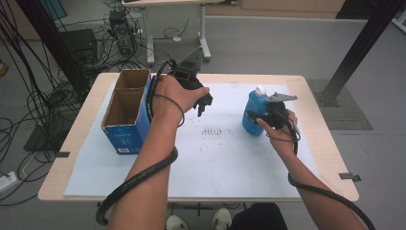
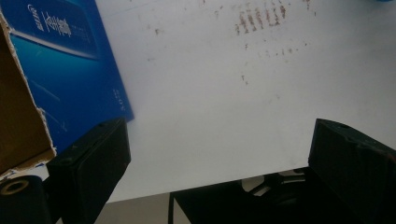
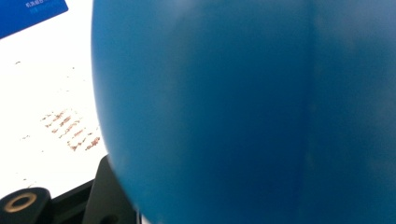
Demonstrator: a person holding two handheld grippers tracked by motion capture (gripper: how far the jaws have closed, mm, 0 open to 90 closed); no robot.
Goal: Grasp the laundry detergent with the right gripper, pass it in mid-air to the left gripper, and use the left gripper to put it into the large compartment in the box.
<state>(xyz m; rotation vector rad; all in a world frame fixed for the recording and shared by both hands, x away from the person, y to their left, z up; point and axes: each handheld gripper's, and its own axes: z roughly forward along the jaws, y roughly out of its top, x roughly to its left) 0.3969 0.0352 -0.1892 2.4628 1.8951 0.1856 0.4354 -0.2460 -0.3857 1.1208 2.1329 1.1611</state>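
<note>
Holding the blue bottle (image 1: 252, 115) upright at the table's right side, the right gripper (image 1: 268, 116) looks clamped on it; up close the bottle (image 3: 243, 107) crowds right against the jaws, probably so it can be carried. The left gripper (image 1: 205, 103) hovers over the white sheet (image 1: 215, 158) just beside the box (image 1: 125, 122), jaws wide apart with nothing between them, maybe ready to steady the box. The box's blue side (image 2: 60, 70) has white printing, too blurry to read.

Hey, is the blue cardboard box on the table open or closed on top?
Open. In the high view the box has no lid or flaps over it, and you look straight down into its two brown compartments. Both look empty.
</note>
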